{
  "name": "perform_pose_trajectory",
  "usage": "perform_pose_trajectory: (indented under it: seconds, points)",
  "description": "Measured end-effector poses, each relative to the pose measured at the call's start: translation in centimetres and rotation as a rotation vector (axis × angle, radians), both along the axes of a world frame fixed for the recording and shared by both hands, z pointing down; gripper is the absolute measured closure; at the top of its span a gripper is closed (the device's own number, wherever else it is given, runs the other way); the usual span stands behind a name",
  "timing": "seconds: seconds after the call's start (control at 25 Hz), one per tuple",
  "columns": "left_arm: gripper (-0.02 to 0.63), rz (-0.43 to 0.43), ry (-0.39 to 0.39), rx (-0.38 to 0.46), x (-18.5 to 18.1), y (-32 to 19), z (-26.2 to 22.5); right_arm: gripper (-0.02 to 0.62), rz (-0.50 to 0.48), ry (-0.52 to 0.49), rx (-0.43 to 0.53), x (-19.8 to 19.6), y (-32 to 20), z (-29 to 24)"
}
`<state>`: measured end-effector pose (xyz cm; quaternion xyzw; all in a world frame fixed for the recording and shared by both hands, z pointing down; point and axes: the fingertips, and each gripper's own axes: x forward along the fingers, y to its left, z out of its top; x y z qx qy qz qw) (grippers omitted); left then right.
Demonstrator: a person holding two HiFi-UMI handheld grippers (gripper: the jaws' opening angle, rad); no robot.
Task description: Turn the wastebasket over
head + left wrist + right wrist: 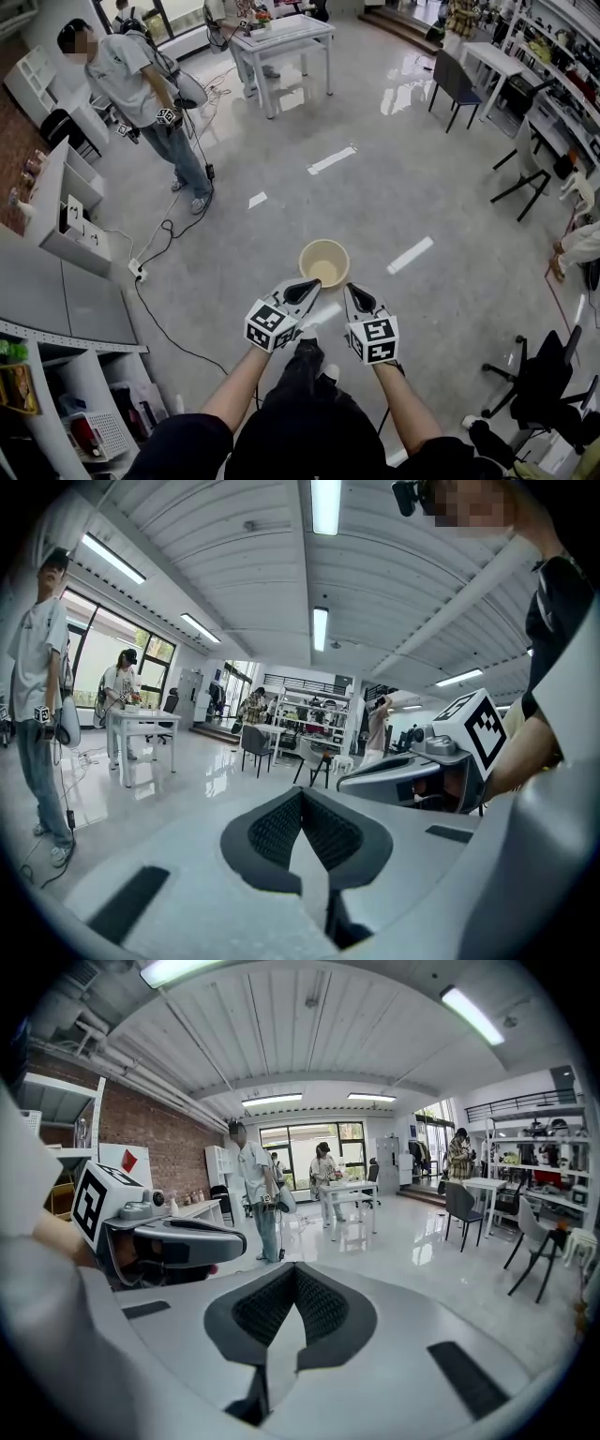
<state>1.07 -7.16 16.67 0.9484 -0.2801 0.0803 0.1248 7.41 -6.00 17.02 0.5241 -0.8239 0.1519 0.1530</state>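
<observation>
Logging our upright wastebasket (323,262), mouth up on the floor (394,187), just ahead, midway between left claw (310,287) and right claw (353,293), both clenched empty.

- The head view looks steeply down from above onto the floor (403,187). The white table (281,36) is small and far at the top edge. The left gripper (312,286) and right gripper (352,292) are close under the lens, well short of the table.
- The left gripper view sits low behind its own jaws and faces nearly level across the room. The table lies far off at left, and the right gripper looms close to the right of it.
- The right gripper view faces much the same way. The table is distant near centre, and the left gripper is close, left of it.
- All three views share the table and the standing person (131,84) left of it.
</observation>
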Motion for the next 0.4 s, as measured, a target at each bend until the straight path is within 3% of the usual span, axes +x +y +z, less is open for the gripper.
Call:
perform_pose_trajectory:
  seconds: [0.4]
  points:
    - [0.6,0.007,-0.005,0.001,0.5,1.7,0.7,0.584,-0.007,0.002,0.005,0.7,1.4,0.1]
